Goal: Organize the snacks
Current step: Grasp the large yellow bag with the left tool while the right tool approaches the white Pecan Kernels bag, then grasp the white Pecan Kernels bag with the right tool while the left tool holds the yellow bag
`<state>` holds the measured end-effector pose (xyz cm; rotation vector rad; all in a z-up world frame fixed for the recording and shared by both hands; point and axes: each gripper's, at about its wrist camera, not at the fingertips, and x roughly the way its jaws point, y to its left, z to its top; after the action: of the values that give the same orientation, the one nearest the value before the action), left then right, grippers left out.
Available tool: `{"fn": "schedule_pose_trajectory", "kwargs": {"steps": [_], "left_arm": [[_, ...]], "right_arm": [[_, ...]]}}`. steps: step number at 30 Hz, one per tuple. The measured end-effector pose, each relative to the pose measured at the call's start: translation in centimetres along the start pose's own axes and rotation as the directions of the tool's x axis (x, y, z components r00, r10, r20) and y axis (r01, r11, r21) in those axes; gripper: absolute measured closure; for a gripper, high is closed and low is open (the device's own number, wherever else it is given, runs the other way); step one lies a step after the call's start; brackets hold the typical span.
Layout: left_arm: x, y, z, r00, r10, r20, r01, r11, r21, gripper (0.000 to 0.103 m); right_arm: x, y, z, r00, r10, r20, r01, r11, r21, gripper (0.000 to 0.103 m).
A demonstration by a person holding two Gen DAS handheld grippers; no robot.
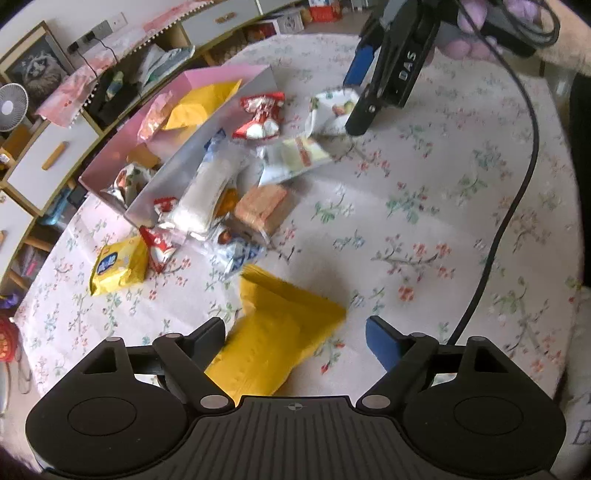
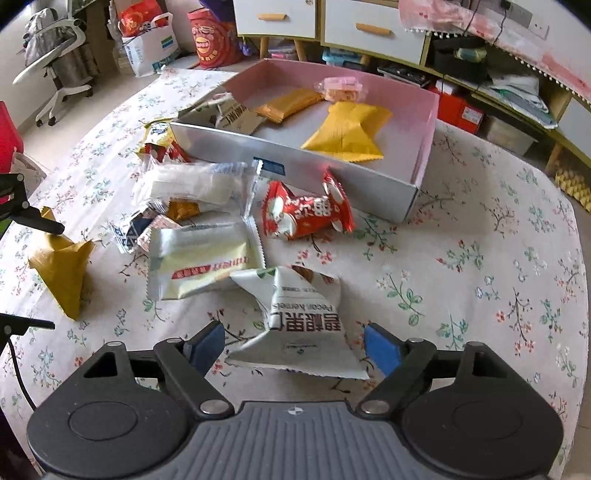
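Note:
A pink-lined box (image 2: pixel 295 173) with silver walls (image 1: pixel 173 173) holds yellow and orange packets. Loose snacks lie in front of it on the floral tablecloth: a red packet (image 2: pixel 306 214) (image 1: pixel 260 118), a white-and-yellow packet (image 2: pixel 207 258), a long clear packet (image 2: pixel 188 184). My left gripper (image 1: pixel 297 332) is open around a yellow packet (image 1: pixel 280 332) that rests on the cloth; its right pad stands clear of it. That left gripper (image 2: pixel 51 277) also shows at the right wrist view's left edge. My right gripper (image 2: pixel 295 343) is open, a white pecan packet (image 2: pixel 295 310) between its pads with gaps on both sides.
A yellow biscuit pack (image 1: pixel 114 266) and a brown cracker pack (image 1: pixel 260 206) lie near the box. A black cable (image 1: pixel 517 192) trails over the cloth. White drawers (image 2: pixel 373 33), shopping bags (image 2: pixel 151 44) and an office chair (image 2: pixel 55 62) stand beyond the round table's edge.

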<state>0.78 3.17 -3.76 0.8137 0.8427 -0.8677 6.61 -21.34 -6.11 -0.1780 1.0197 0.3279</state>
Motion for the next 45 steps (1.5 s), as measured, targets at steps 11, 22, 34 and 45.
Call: {"fn": "schedule_pose_trajectory", "kwargs": {"steps": [11, 22, 34, 45], "left_arm": [[1.8, 2.7, -0.5, 0.988, 0.131, -0.083, -0.140, 0.982, -0.122, 0.018], [2.3, 5.1, -0.7, 0.993, 0.076, -0.087, -0.104, 0.919, -0.381, 0.046], [2.5, 5.5, -0.2, 0.986, 0.142, -0.091, -0.169, 0.844, -0.509, 0.062], [1.2, 6.4, 0.8, 0.976, 0.208, -0.059, -0.205, 0.806, -0.555, 0.065]], "right_arm": [[1.5, 0.3, -0.2, 0.999, -0.043, -0.014, 0.043, 0.999, -0.021, 0.041], [1.9, 0.2, 0.1, 0.999, -0.047, -0.005, 0.046, 0.999, -0.005, 0.051], [1.9, 0.5, 0.5, 0.998, -0.066, 0.007, 0.066, 0.998, -0.002, 0.058], [0.8, 0.6, 0.8, 0.997, -0.067, 0.038, 0.067, 0.998, 0.006, 0.065]]}}
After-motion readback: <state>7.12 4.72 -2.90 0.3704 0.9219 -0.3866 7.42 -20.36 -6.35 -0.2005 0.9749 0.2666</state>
